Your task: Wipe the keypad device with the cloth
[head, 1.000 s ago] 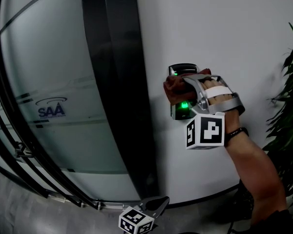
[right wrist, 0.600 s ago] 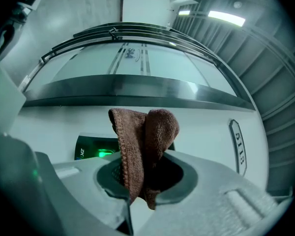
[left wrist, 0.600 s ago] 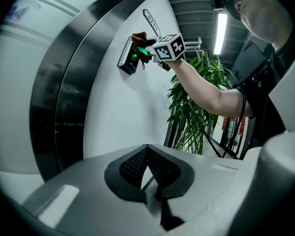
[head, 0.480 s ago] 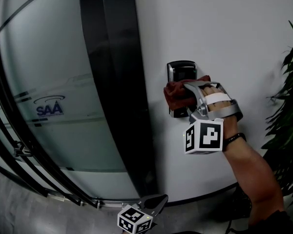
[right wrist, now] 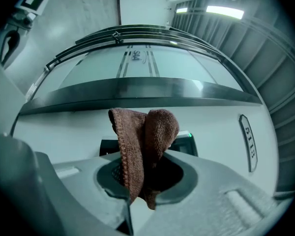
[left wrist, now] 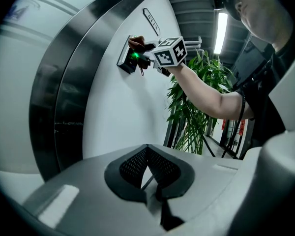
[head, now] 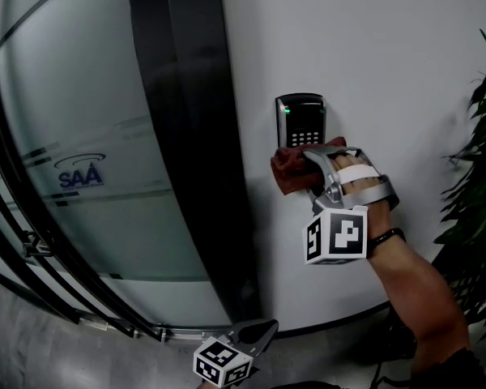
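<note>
A black keypad device (head: 301, 123) with a green light is fixed on the white wall. Its keys and upper half show. My right gripper (head: 314, 168) is shut on a brown cloth (head: 293, 168), which presses against the device's lower part. In the right gripper view the cloth (right wrist: 143, 141) sticks out of the jaws and covers the middle of the keypad device (right wrist: 186, 144). My left gripper (head: 263, 335) hangs low near the floor, shut and holding nothing. The left gripper view shows the keypad device (left wrist: 129, 59) far up the wall with the right gripper (left wrist: 143, 52) at it.
A dark metal door frame (head: 190, 136) and curved glass panel (head: 73, 160) stand left of the keypad. A leafy plant (head: 478, 185) is at the right. A number plate (right wrist: 248, 141) sits on the wall past the device.
My right gripper slid the cloth down the keypad, from its middle to its lower end. The screen and keys came into view.
</note>
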The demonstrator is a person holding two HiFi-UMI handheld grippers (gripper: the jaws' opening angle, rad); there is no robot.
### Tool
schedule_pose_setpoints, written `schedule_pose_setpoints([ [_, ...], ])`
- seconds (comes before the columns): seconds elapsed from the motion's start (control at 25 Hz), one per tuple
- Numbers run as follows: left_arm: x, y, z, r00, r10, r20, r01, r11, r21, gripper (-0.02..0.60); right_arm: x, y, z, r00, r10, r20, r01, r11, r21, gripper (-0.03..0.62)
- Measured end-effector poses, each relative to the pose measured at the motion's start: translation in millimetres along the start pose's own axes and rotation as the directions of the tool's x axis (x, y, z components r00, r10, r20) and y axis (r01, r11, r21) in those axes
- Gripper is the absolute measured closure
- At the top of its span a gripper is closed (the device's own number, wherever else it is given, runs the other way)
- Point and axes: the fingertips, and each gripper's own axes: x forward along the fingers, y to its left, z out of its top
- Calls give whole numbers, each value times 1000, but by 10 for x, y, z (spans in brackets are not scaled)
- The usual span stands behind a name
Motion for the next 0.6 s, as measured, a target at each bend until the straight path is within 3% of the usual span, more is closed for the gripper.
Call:
schedule_pose_setpoints([
  [0.6,4,29,-12,1000,2,-5,-2,1000,-7,565,-52,404,-37,999,52,-1,-52,998,32,539],
])
